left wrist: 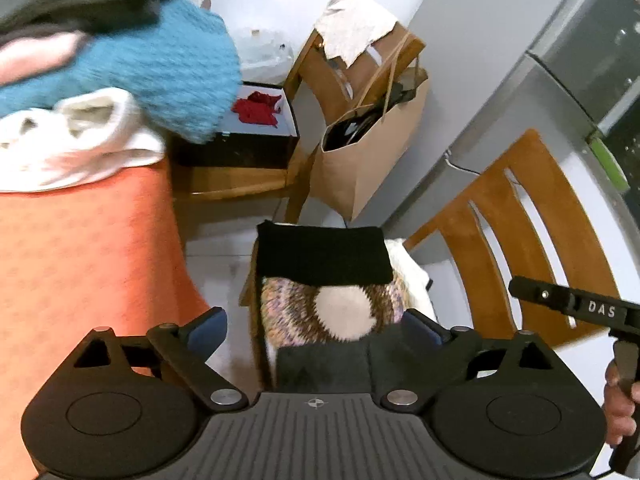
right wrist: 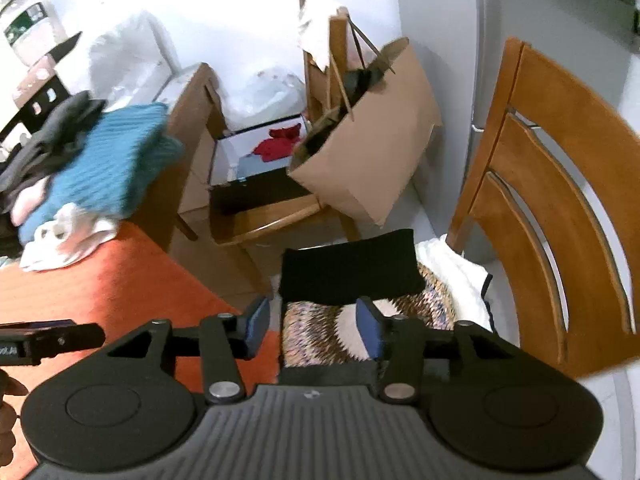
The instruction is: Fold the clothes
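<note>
A folded knit sweater [left wrist: 332, 304] [right wrist: 316, 336], multicoloured with a pale round patch and a black band, lies on a wooden chair over a white garment [left wrist: 412, 276] [right wrist: 460, 280]. My left gripper [left wrist: 316, 320] hangs high above it, jaws wide open and empty. My right gripper [right wrist: 313, 316] is also above the sweater, open, with nothing between its blue pads. A pile of unfolded clothes sits on the orange-covered table [left wrist: 80, 260] [right wrist: 120, 292]: a teal knit [left wrist: 168, 72] [right wrist: 112, 160], a white piece [left wrist: 80, 136] [right wrist: 64, 240], and pink and dark ones.
The chair's slatted back [left wrist: 520, 240] [right wrist: 560, 200] rises to the right. Behind stands a second chair with a box holding red cloth [left wrist: 256, 108] [right wrist: 280, 144] and a brown paper bag [left wrist: 372, 152] [right wrist: 380, 148]. A grey fridge [left wrist: 560, 60] is far right.
</note>
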`<state>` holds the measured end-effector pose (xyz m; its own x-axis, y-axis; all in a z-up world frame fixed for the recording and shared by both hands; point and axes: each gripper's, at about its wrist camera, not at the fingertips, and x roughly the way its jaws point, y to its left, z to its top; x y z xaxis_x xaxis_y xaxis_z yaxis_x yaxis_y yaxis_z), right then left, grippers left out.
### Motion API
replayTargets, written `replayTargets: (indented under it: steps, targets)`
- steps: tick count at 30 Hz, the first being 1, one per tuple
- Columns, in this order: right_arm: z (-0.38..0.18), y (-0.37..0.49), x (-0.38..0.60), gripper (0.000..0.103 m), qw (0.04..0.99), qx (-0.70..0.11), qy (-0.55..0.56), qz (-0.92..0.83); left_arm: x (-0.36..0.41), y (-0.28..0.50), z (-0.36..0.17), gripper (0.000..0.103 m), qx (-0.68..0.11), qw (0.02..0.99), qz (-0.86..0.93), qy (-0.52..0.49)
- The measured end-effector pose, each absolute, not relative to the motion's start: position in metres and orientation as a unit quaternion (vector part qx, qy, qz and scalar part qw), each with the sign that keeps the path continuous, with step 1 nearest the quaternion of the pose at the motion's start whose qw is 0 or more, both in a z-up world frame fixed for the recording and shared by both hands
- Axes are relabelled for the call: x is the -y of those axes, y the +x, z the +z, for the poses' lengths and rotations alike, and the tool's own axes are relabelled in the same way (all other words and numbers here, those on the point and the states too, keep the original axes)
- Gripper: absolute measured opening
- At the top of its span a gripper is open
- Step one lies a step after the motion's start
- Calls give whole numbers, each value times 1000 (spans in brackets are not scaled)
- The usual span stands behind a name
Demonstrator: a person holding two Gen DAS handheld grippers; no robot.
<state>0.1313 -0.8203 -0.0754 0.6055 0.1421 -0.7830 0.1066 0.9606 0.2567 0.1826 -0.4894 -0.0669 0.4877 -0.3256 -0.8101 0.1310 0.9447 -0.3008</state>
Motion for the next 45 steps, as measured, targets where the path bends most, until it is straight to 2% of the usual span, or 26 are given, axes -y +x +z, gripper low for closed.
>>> replayTargets:
  steps: [1,3,5,11,24,32,45]
  targets:
    - [-67,120,812,63,886,-441,140,6,483,171,-60,96,-487,857,-136,-94]
    - [-53,99,794,86,889,-434,146,0,470,151,-48,99,-485,859,-139,-85]
    - [-39,79,774,88,892,-430,142,0,456,131,-37,100,-482,861,-140,-77]
    - [-16,24,728,102,891,-428,151,-26,417,79,-14,103,-473,864,-163,-50]
    - [3,-39,652,103,896,-421,129,-60,380,14,11,103,-459,874,-157,18]
    - [4,-56,611,103,898,-404,145,-93,353,-5,18,103,-442,886,-139,13]
    - [-11,-91,483,103,888,-408,162,-136,263,-31,22,103,-443,878,-166,72]
